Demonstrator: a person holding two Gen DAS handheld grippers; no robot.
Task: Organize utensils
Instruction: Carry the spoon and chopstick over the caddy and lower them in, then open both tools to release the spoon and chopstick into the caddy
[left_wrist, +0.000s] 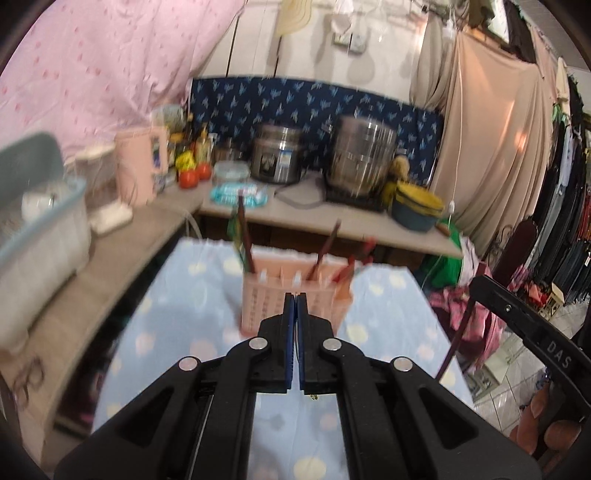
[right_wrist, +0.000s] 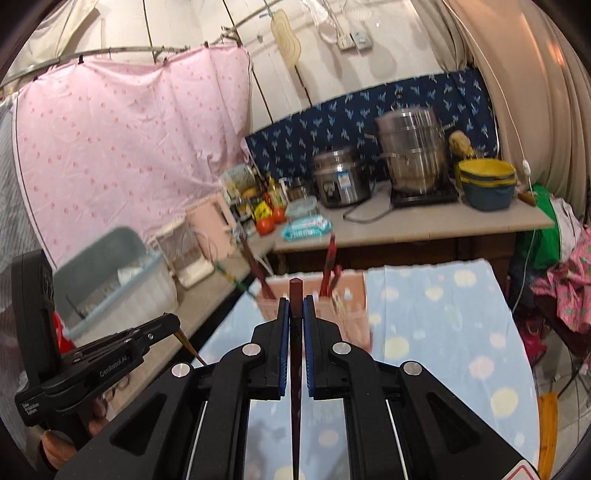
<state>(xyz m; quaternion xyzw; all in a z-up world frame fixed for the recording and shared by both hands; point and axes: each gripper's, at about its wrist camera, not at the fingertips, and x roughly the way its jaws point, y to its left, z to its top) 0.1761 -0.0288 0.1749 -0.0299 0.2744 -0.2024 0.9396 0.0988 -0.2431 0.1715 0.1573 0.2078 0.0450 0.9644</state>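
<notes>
Right wrist view: right hand-held gripper (right_wrist: 295, 301) clamped on dark chopstick (right_wrist: 295, 354), pink utensil holder (right_wrist: 351, 295) just ahead on bench (right_wrist: 443, 314); left hand-held gripper (left_wrist: 294, 299) shut, thin stick (right_wrist: 188, 341) at tip – risk: chopstick slips or misses slot if tilted

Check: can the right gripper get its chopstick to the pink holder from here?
Probably yes. The right gripper is shut on a dark chopstick, and the pink holder stands just ahead on the table with nothing between.
</notes>
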